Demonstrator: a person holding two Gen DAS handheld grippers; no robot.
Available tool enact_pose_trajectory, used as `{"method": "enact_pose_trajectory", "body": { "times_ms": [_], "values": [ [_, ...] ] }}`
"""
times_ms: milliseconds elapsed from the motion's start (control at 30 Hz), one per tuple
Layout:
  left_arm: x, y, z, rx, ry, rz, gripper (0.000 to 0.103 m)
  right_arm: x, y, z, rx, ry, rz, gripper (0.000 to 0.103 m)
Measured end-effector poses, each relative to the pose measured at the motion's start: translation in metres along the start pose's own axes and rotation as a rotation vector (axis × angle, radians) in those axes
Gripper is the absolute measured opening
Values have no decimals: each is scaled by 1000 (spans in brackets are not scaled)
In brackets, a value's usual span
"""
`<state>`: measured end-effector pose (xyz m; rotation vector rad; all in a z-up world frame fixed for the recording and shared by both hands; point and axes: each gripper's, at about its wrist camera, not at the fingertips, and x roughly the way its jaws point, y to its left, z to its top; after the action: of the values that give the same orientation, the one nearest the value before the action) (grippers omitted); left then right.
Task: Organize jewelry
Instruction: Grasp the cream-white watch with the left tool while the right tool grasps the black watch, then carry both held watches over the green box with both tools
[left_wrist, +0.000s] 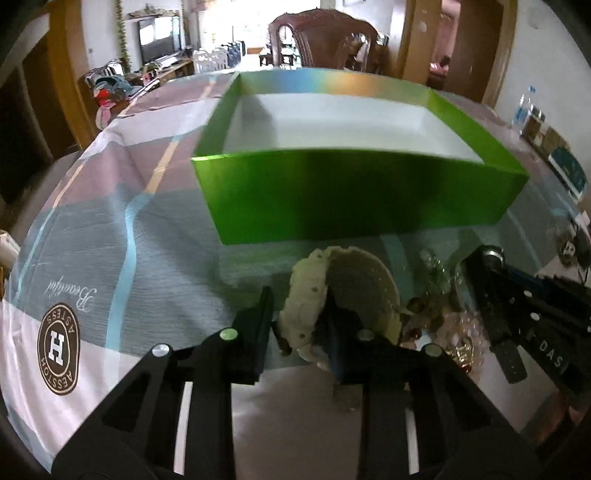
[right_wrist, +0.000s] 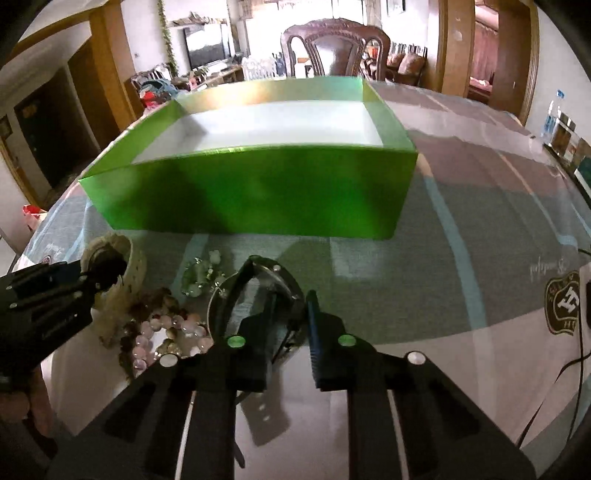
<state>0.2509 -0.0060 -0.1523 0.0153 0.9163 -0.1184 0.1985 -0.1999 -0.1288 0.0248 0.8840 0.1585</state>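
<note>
A cream-white watch (left_wrist: 308, 277) lies curled on the tablecloth just in front of a green box (left_wrist: 351, 199), whose white inside holds nothing. My left gripper (left_wrist: 297, 299) is shut on its strap, one finger on each side. In the right wrist view a black watch (right_wrist: 264, 265) stands looped in front of the green box (right_wrist: 258, 192), and my right gripper (right_wrist: 291, 297) is shut on its band. Between the two watches lie a pink bead bracelet (right_wrist: 166, 332) and a pale green bead bracelet (right_wrist: 203, 277). Each view shows the other gripper at its edge: the right gripper (left_wrist: 493, 258) and the left gripper (right_wrist: 99, 266).
The table wears a pink, grey and blue cloth (left_wrist: 110, 206) with a brown round logo (left_wrist: 59, 347). A carved wooden chair (right_wrist: 336, 48) stands behind the box. Bottles and cartons (right_wrist: 561, 129) sit at the right edge, and a black cable (right_wrist: 576, 354) trails there.
</note>
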Motion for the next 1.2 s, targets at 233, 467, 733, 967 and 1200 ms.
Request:
{"method": "enact_pose_trajectory", "body": {
  "times_ms": [233,467,733,967,1200],
  "values": [
    [-56,4,-1,-30,-150,-5,18,-56,2,3,9,-141,31,9],
    [-122,-2,-24,-37,-284,-10,18,-122,8,-11,3,-283,73,9],
    [-179,-17,-63,-1,-380,-23,18,-161,17,-42,-7,-356,81,9],
    [-184,-25,-82,7,-397,-34,18,-173,15,-59,4,-398,76,9],
    [-180,-31,-89,10,-380,-29,18,-172,13,-66,8,-401,74,9]
  ]
}}
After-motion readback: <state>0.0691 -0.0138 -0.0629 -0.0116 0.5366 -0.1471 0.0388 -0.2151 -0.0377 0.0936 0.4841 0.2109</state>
